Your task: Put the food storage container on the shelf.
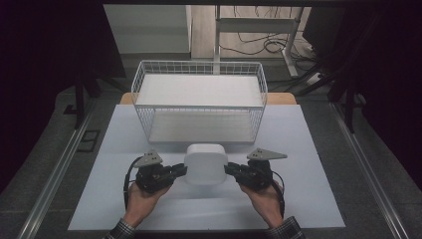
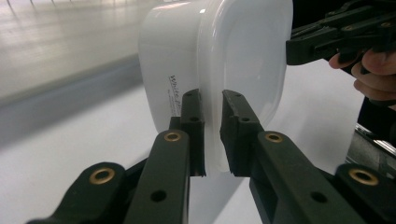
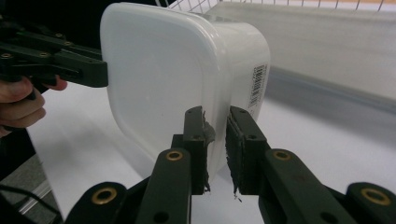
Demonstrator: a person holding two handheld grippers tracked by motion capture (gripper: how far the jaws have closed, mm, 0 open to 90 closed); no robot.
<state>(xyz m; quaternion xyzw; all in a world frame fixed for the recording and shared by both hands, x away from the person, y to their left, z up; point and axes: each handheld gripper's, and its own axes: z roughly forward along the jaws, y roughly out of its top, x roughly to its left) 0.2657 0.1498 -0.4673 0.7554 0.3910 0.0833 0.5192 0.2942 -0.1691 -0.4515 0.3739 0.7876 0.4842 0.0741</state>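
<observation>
A white plastic container with a rounded-square lid hangs a little above the white mat, with a shadow under it. My left gripper is shut on its left edge and my right gripper on its right edge. In the left gripper view the jaws pinch the lid rim of the container, and the other gripper holds the far edge. In the right gripper view the jaws clamp the rim of the container near a barcode label. The left gripper grips the opposite side.
A white wire basket with a white upper shelf and an open lower level stands just behind the container. The white mat covers the table, with metal rails along both sides. Cables and table legs lie on the floor beyond.
</observation>
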